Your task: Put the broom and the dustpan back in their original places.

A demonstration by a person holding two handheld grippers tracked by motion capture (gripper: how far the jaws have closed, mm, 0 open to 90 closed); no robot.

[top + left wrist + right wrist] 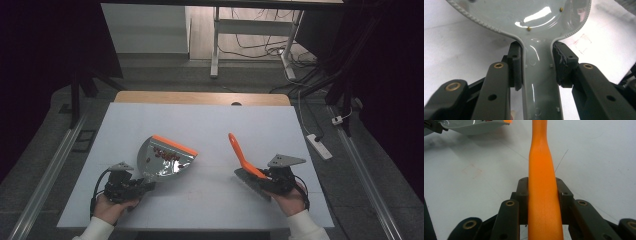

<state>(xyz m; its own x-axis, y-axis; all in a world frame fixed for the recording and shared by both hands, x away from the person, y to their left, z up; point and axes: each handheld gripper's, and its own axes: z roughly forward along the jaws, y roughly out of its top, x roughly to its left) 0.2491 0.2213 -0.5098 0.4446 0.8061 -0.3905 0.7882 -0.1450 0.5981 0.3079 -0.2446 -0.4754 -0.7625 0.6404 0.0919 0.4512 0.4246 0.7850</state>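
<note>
A grey dustpan (165, 160) with an orange front lip lies on the white table, left of the middle, with several small red bits (167, 154) in it. My left gripper (145, 186) is shut on its grey handle (540, 82); the pads (515, 65) press it from both sides. My right gripper (267, 176) is shut on the orange handle of a brush (242, 155), which slants up and to the left, its dark head (250, 181) low over the table. In the right gripper view the orange handle (542, 170) runs up between the jaws, and the dustpan (474, 127) lies at the top left.
The white table top (200, 210) has a wooden strip (200, 97) along its far edge. On the floor to the right lies a white power strip (320, 146) with cables. A desk frame (216, 45) stands beyond the table.
</note>
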